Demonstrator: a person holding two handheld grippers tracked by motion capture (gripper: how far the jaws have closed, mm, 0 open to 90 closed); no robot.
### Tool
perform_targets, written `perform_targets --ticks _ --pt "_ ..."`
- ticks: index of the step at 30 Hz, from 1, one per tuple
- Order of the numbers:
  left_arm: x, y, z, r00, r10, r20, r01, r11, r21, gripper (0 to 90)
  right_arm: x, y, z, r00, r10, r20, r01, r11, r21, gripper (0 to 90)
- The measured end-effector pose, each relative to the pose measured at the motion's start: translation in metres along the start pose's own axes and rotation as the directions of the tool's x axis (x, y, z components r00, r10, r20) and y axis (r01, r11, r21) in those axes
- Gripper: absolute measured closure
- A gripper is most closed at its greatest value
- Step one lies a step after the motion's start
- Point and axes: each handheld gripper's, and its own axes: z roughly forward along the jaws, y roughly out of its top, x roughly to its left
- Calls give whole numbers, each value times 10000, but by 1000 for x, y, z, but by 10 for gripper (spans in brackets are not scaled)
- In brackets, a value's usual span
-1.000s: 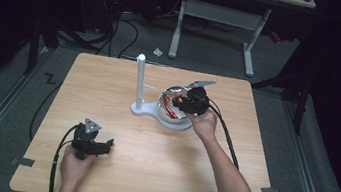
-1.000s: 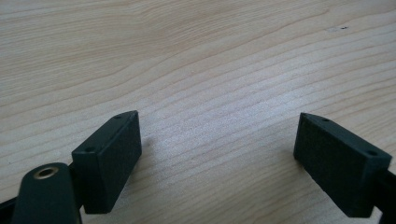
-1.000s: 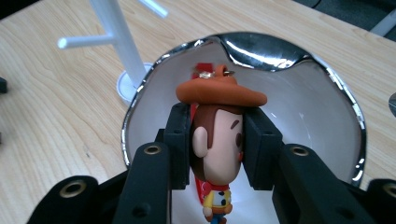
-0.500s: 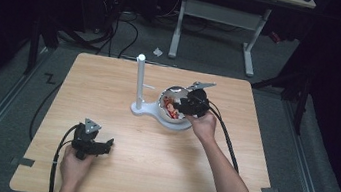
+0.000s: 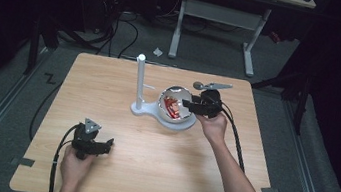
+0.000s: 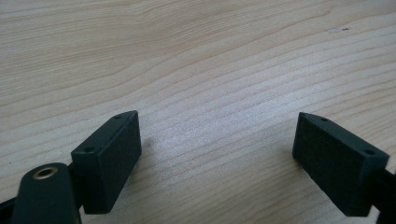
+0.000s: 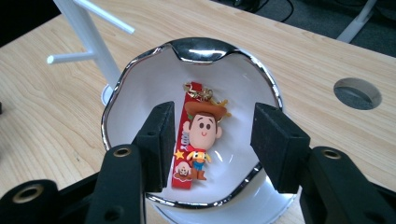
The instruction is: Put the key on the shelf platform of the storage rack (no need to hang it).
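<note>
Red cowboy-figure keychain strap (image 7: 196, 140) lies in our white, chrome-rimmed bowl (image 7: 140, 88).
Our right gripper (image 7: 212, 140), jaws just opening, hangs over it, gripping nothing; our left gripper (image 6: 217, 154) gapes wide over the wooden table (image 6: 196, 60).

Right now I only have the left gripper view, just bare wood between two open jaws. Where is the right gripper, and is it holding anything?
Observer: The right gripper points into a silver-rimmed bowl. Its jaws have just been opening, and the pads press on nothing.
Operator: So what's in that bowl?
Observer: A cowboy keychain on a red strap lies flat on the bowl's floor, showing in the gap between the jaws but apart from both pads.
</note>
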Motion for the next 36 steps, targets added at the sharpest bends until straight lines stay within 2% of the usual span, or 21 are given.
perform_targets --ticks 8,11,13,19,25,36 --pt "0 0 0 10000 -7 -6 7 10000 6 158 -4 1 -16 9999 -49 116 53 9996 -271 484" --pt "0 0 0 10000 -6 2 6 10000 13 158 -7 -1 -20 9999 107 -66 -108 9997 -239 460" --pt "0 0 0 10000 -20 5 20 10000 19 159 -6 -1 -24 9998 -138 154 141 9997 -201 455" --pt "0 0 0 10000 -53 -9 53 10000 11 160 -10 -6 -34 9999 54 100 -50 9990 -437 460" --pt "0 0 0 10000 -75 -31 75 10000 -12 161 -19 -14 -43 9992 366 159 -358 9983 -451 465" --pt "0 1 0 10000 -77 -24 77 10000 4 162 -26 -29 -64 9986 503 186 -489 9964 -693 463"
